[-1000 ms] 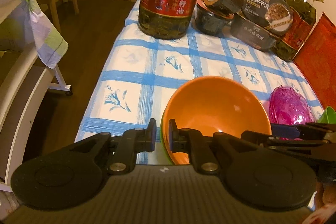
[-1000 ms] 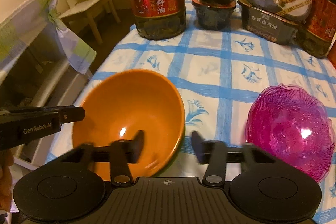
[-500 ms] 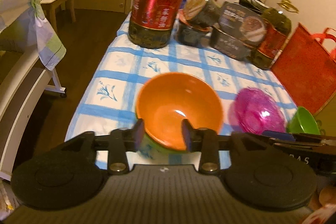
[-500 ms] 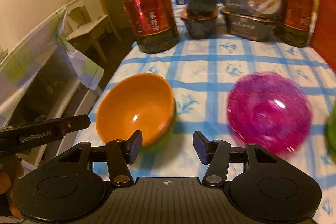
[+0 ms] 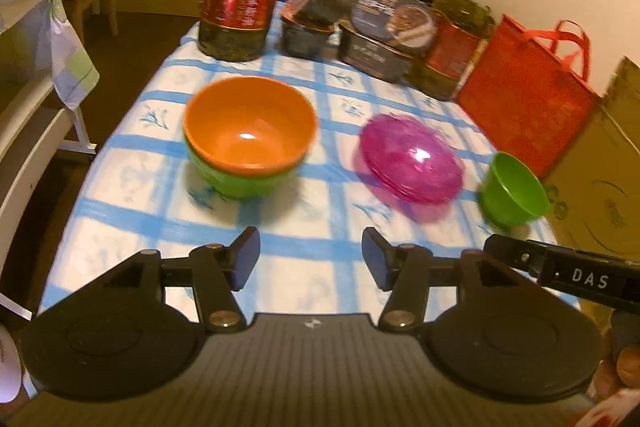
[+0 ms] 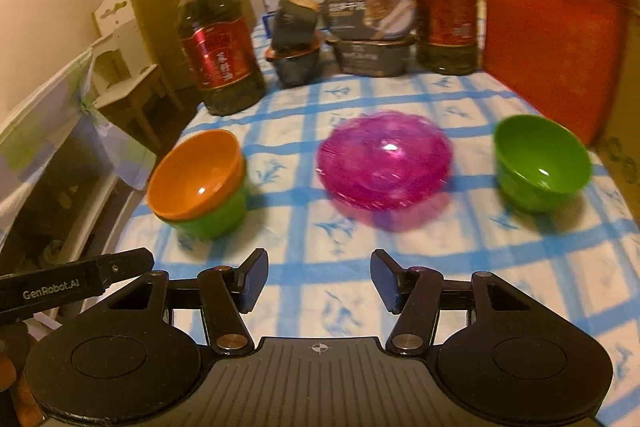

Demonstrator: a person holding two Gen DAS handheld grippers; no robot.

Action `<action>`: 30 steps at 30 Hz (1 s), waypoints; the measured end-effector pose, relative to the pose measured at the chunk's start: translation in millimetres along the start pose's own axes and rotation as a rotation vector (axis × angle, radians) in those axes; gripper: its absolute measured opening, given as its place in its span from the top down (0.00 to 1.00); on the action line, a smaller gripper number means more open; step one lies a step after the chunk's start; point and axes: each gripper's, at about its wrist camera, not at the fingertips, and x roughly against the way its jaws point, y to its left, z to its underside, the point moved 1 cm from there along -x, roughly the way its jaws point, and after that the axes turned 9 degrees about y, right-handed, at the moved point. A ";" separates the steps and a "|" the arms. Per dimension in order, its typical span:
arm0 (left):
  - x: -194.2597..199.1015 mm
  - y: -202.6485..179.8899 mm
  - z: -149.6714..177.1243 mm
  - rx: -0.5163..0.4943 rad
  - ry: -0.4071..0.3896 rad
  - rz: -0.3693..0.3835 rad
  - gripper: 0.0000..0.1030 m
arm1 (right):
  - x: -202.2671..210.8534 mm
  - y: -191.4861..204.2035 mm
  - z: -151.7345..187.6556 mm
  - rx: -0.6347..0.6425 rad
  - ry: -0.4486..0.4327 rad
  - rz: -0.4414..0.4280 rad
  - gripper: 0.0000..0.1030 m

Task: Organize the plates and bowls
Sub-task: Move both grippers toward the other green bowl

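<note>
Your left gripper (image 5: 310, 257) has just opened, releasing the orange bowl (image 5: 250, 129) nested in the green bowl (image 5: 240, 181); your right gripper (image 6: 318, 279) is open and empty. Stack complete; second green bowl (image 6: 540, 163) remains.

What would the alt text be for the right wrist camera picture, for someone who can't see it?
An open two-finger gripper hangs empty over a blue-checked tablecloth. Ahead sit an orange bowl nested in a green bowl, a pink dish and a lone green bowl. Oil bottles and food boxes stand behind.
</note>
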 end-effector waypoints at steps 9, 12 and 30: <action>16.6 -39.9 38.1 -0.019 -0.013 0.014 0.32 | 39.6 -30.5 35.8 -0.036 -0.011 0.024 0.36; 20.5 -50.3 47.2 -0.034 -0.020 0.006 0.30 | 50.3 -44.2 45.3 -0.058 -0.014 0.040 0.34; 16.1 -107.7 70.2 -0.152 0.007 0.070 0.22 | 84.0 -111.3 75.7 -0.175 -0.004 0.161 0.32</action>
